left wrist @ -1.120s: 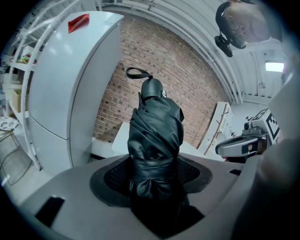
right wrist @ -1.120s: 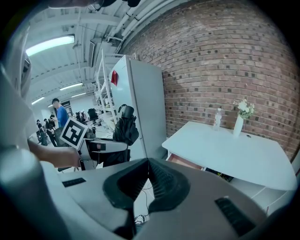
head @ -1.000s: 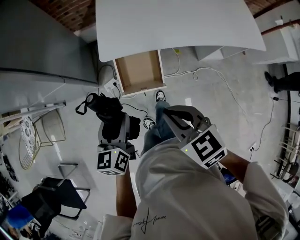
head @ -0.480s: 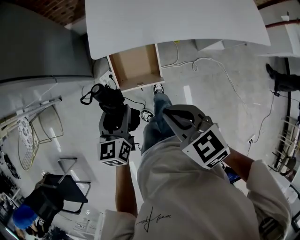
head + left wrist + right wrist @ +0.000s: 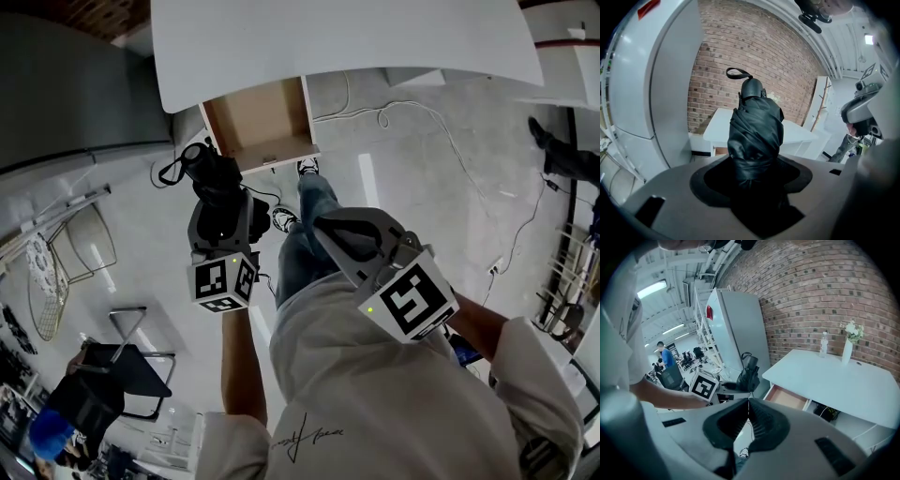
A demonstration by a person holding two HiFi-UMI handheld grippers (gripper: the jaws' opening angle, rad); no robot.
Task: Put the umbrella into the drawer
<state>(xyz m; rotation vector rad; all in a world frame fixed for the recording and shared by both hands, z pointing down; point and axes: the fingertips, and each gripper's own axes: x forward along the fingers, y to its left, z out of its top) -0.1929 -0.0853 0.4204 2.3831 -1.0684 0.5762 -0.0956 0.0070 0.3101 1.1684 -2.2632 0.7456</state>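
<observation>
The umbrella (image 5: 755,133) is black and folded short, its fabric wound in creased, glossy twists. A rounded handle (image 5: 752,89) with a thin strap loop (image 5: 736,72) is at its far end. The left hand-held gripper (image 5: 754,164) is clenched around its lower part. In the head view the umbrella (image 5: 214,176) is left of centre, just below the open drawer (image 5: 258,117). The drawer's bare brown bottom shows under the white counter (image 5: 347,37). The right hand-held gripper (image 5: 748,404) has its jaws pressed together on nothing.
</observation>
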